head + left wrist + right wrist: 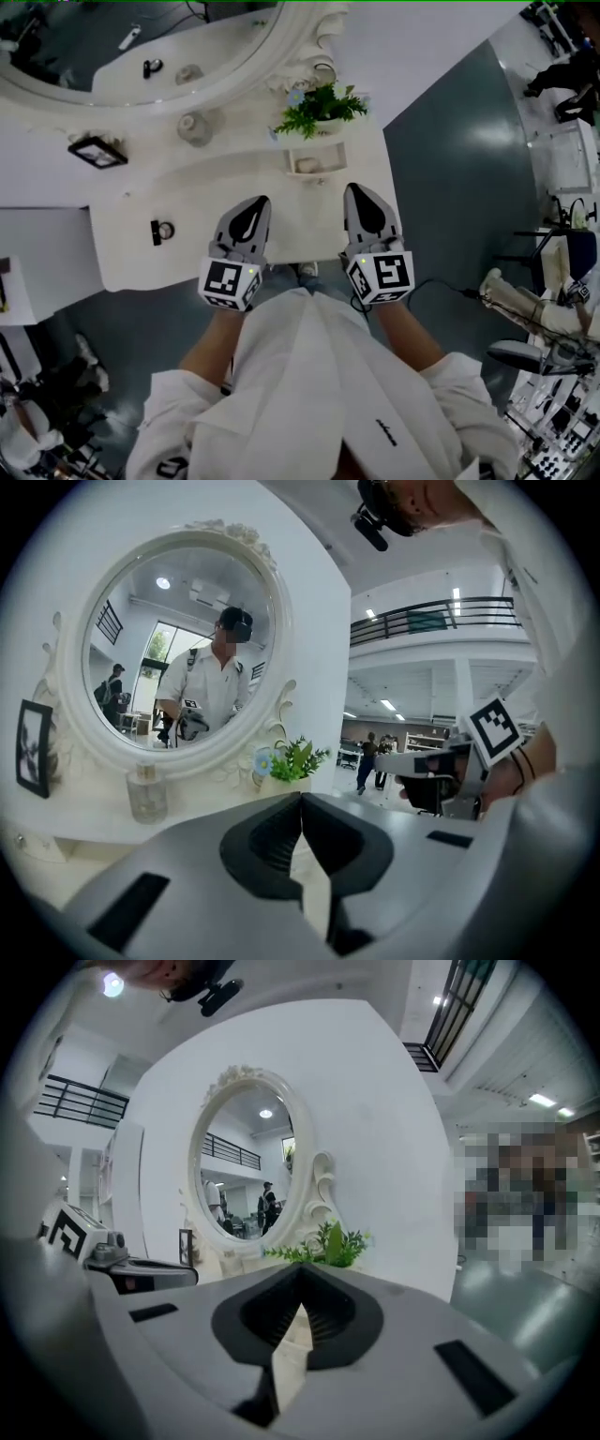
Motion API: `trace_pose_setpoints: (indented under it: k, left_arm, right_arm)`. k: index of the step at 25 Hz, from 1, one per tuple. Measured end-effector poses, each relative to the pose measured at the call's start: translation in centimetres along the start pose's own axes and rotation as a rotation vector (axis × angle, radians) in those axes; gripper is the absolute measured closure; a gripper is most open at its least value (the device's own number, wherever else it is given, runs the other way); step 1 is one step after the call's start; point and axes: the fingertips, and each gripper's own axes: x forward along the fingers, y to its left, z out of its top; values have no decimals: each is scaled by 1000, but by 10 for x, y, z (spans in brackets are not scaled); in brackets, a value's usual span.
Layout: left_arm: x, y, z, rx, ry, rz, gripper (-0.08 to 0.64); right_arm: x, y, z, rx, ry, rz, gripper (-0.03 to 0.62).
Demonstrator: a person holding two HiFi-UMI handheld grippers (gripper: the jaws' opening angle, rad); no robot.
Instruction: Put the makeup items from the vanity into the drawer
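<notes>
Two grippers hover over the vanity (pixel 141 253): left gripper (pixel 259 202) pressed together, empty; right gripper (pixel 355 190) likewise, pinching nothing. Plant (pixel 319 105) stands beyond them.

White short-sleeved shirt (pixel 319 375), grey left tool (pixel 260 201), right tool (pixel 354 188)

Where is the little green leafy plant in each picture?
Head view: little green leafy plant at upper middle, right of the round white-framed mirror.
Left gripper view: centre, by the mirror's lower right.
Right gripper view: centre, by the mirror's lower right.
Shared landmark: that mirror.
</notes>
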Motion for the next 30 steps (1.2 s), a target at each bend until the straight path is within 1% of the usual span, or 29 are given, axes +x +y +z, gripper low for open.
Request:
trace_pose_setpoints:
  k: [3,6,9,15,25,30]
  left_arm:
    - [-19,1,20,9,-35,50,534]
    - [-35,8,36,27,-71,77,534]
    - [-49,16,48,38,-102,101,534]
    - [-76,33,67,75,-174,195,534]
    - [-110,49,87,111,-230,299,534]
    - [-118,50,86,111,-239,318,534]
  right_arm:
    - [-19,1,16,-4,-44,24,575]
    - [-31,0,30,-8,-79,27,575]
    - [-43,-4,44,-10,-116,7,575]
    - [-69,-20,63,-1,-179,-15,575]
    - [-88,-35,61,-32,-180,-60,575]
    - [-90,-34,57,-40,-174,-57,575]
